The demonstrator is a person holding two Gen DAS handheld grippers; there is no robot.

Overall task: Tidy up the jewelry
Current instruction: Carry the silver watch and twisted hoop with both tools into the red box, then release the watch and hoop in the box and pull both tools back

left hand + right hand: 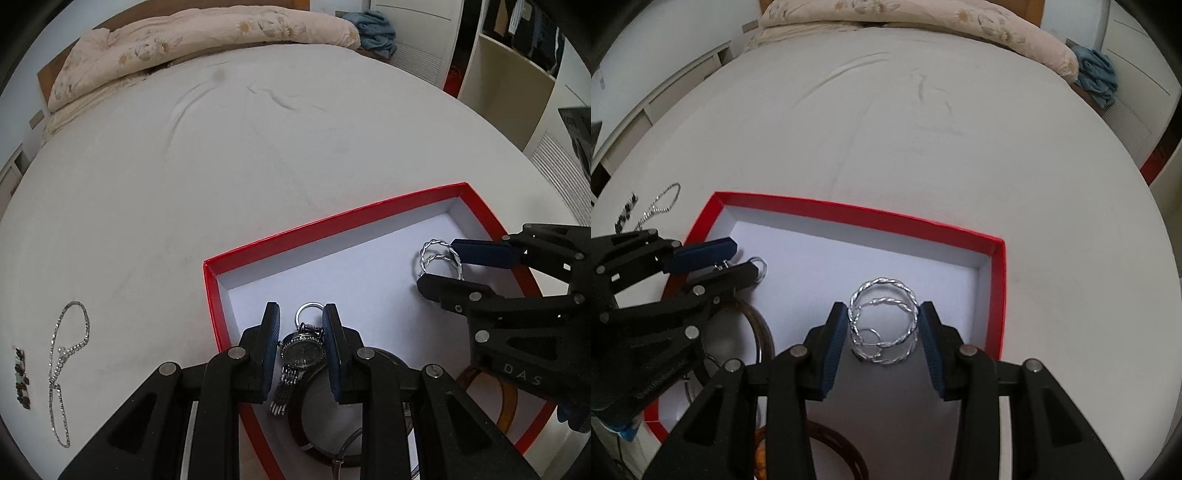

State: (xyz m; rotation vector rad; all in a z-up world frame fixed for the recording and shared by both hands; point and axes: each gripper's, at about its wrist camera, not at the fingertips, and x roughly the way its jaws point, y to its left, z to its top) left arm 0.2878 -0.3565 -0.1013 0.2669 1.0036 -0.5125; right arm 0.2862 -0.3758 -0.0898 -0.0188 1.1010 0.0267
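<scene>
Left wrist view: left gripper (301, 321) clamped on silver watch (301, 350) over red box (332, 218). Right gripper (882, 321) clamped on twisted silver bangles (884, 319) inside same box. Chain necklace (61, 365) lies on the bed (221, 147), well apart.

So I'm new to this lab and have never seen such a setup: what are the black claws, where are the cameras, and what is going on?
The black claws are two hand-held grippers with blue pads; a person carries one in each hand. Each picture comes from a fisheye camera on one gripper, looking along its fingers. The left gripper is shut on a silver wristwatch. The right gripper is shut on a silver twisted-wire bangle set. Both hang over a shallow red box with a white inside lying on a white bed sheet. Brown bangles already lie in the box. A thin silver chain and a dark beaded piece are on the sheet.
</scene>
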